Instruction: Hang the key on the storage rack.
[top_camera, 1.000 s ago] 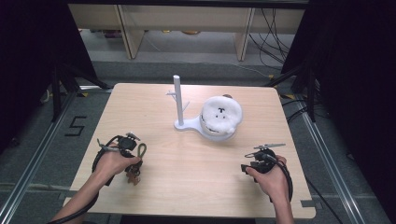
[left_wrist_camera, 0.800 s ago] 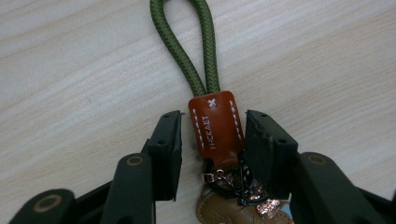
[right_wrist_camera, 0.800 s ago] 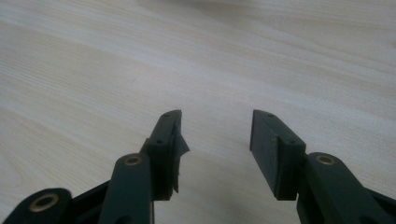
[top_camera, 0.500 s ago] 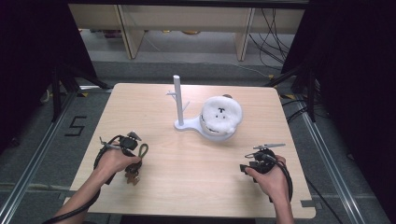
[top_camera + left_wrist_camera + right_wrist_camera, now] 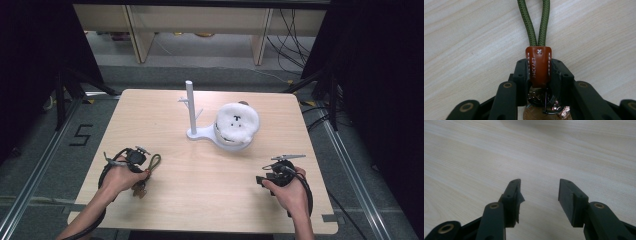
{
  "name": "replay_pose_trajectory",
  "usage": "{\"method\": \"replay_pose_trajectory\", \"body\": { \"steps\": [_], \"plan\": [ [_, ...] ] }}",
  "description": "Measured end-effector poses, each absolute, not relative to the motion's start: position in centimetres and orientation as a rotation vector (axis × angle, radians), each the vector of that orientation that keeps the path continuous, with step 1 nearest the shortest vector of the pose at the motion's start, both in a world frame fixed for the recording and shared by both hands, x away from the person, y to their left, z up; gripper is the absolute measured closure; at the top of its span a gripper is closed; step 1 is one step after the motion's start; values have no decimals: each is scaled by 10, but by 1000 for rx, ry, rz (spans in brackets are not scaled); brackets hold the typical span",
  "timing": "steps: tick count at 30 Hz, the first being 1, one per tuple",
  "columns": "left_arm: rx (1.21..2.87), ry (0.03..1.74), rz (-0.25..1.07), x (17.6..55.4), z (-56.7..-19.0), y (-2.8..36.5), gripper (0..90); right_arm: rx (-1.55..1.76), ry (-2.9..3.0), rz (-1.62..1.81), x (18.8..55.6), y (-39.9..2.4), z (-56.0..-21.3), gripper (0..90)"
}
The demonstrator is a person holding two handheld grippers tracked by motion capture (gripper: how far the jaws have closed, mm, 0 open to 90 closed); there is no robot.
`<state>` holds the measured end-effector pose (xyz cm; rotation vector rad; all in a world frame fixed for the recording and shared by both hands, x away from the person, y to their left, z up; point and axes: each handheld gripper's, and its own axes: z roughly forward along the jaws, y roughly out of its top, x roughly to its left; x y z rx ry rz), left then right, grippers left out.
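Note:
A key strap lies near the table's front left: a green cord loop (image 5: 154,161) joined to a brown leather tab (image 5: 538,65), with metal rings and keys (image 5: 546,107) under it. My left gripper (image 5: 142,172) has just been closing, and its jaws now press on both sides of the leather tab; the cord (image 5: 534,22) runs forward from them over the wood. At the front right my right gripper (image 5: 265,179) rests in the person's hand. In the right gripper view its jaws (image 5: 539,187) stand apart over bare wood with nothing between them.
A white peg stand (image 5: 191,107) rises at the middle of the wooden table (image 5: 210,210). A round white plush with a small face (image 5: 236,125) leans on the stand's base. Dark frames, cables and shelving surround the table.
The left hand has shifted only slightly over the key strap. The right hand, the stand and the plush stay where they were.

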<state>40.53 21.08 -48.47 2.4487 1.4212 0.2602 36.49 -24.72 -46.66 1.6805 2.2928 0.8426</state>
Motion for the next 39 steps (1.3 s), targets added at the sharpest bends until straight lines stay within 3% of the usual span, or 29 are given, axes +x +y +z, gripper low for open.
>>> {"method": "replay_pose_trajectory", "body": {
  "steps": [6, 27, 39],
  "plan": [
    [2432, 1375, 282, 400, -486, 217, 685, 1700, 2269, 899, 364, -245, -467, 529],
    [2127, 1164, 409, 370, -480, 236, 688, 1596, 2240, 922, 366, -248, -470, 512],
    [1940, 1125, 463, 359, -479, 234, 687, 1577, 2230, 980, 365, -246, -473, 508]
  ]
}}
